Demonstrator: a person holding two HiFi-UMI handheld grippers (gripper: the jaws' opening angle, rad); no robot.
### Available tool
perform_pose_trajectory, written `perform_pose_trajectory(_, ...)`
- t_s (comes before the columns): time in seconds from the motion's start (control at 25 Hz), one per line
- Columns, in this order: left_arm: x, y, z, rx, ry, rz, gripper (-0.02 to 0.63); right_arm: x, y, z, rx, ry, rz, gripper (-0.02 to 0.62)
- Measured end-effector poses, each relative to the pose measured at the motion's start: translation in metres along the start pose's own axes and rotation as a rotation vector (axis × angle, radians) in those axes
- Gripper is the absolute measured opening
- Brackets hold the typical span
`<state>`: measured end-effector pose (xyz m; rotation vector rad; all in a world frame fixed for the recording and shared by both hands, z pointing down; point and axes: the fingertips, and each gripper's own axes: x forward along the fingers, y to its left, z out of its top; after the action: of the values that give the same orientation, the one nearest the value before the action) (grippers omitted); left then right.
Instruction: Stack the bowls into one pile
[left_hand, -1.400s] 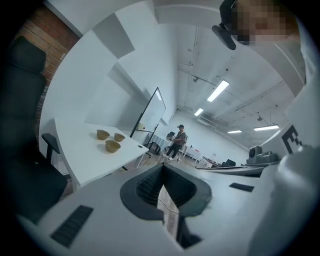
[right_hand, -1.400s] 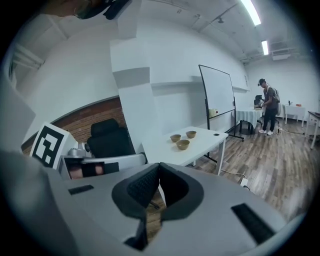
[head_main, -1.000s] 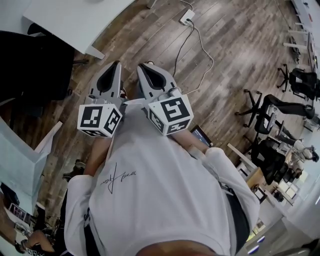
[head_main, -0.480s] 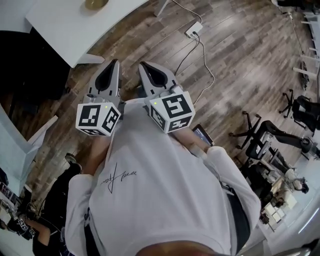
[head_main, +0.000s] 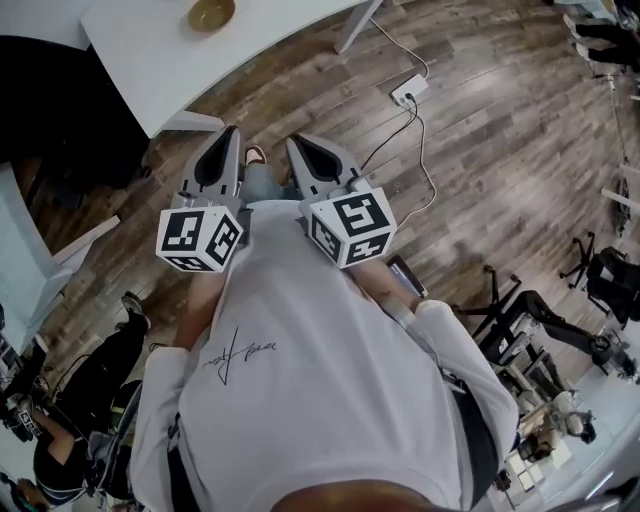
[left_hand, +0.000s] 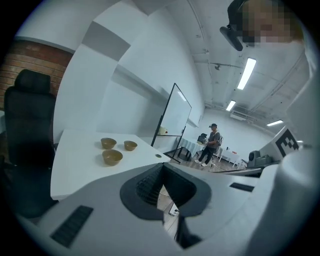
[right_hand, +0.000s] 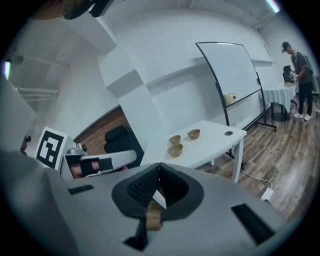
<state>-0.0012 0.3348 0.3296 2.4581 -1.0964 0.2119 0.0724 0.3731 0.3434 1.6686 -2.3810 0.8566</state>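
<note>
clearly unstacked, three bowls (left_hand: 112, 157) sit on the white table (left_hand: 80, 167) ahead; we hold the left gripper (left_hand: 162, 165) and right gripper (right_hand: 159, 165) closed (nothing between either's jaws)

No legible txt, scrawl (head_main: 236, 352) on white shirt (head_main: 320, 410) unreadable (looks like a signature)

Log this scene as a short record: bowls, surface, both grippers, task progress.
bowls: three small brown round bowls, standing apart, none stacked
surface: white rectangular table
left gripper: jaws together, empty
right gripper: jaws together, empty
contact: neither gripper touches a bowl; both are off the table
progress: stacking not begun
</note>
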Motion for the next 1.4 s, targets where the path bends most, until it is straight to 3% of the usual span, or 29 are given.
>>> perform_pose_trajectory(0.24,0.018,0.012,-0.003,-0.042,-0.01,0.015,0.008,0.019,-0.004,0.007,-0.035,0.027,0.042,0.011)
perform_pose_trajectory(0.6,0.073,0.02,0.02,-0.08,-0.07,0.013,0.008,0.045,-0.05,0.039,-0.098,0.048,0.017,0.011)
perform_pose_trajectory(1.4,0.15,0.161,0.087,-0.203,-0.101,0.176,0.008,0.209,-0.059,0.12,-0.215,0.191,0.137,0.011)
